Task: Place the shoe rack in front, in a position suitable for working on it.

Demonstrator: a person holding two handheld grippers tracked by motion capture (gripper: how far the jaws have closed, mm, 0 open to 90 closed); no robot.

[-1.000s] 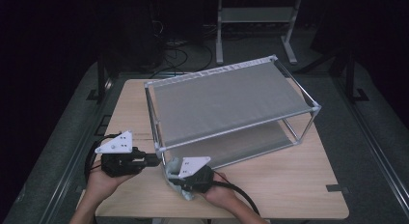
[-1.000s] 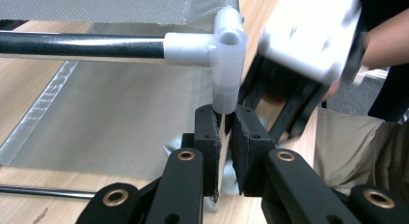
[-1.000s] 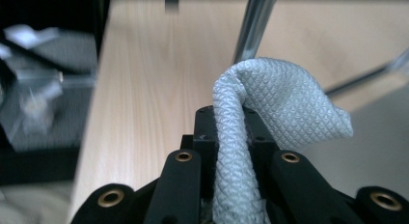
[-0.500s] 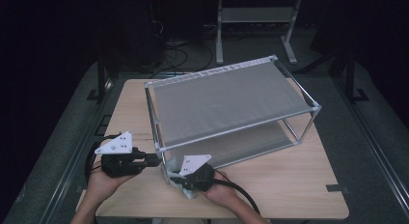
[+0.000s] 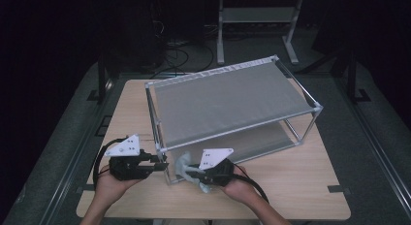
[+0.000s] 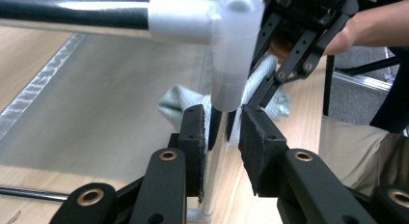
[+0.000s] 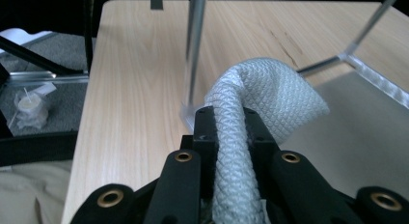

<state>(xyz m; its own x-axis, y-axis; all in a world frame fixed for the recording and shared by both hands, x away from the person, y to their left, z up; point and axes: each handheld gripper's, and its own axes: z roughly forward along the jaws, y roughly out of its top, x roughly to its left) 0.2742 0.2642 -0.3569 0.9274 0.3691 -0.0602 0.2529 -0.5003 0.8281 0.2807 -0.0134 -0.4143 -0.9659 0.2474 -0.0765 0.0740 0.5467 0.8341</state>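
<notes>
We hold a black two-jaw gripper in each hand at the near edge of the light wooden table. Our right gripper is clenched on a pale grey, diamond-textured cloth, which arches up out of the jaws and droops just beside the near corner post of the two-tier metal-framed rack with grey mesh shelves. Compared with a second ago, this hand sits slightly higher and the cloth stands more clearly off the tabletop. Our left gripper has just been opening: its jaws now stand released on either side of the rack's silver corner post, under the white plastic corner joint, pads clear of it.
</notes>
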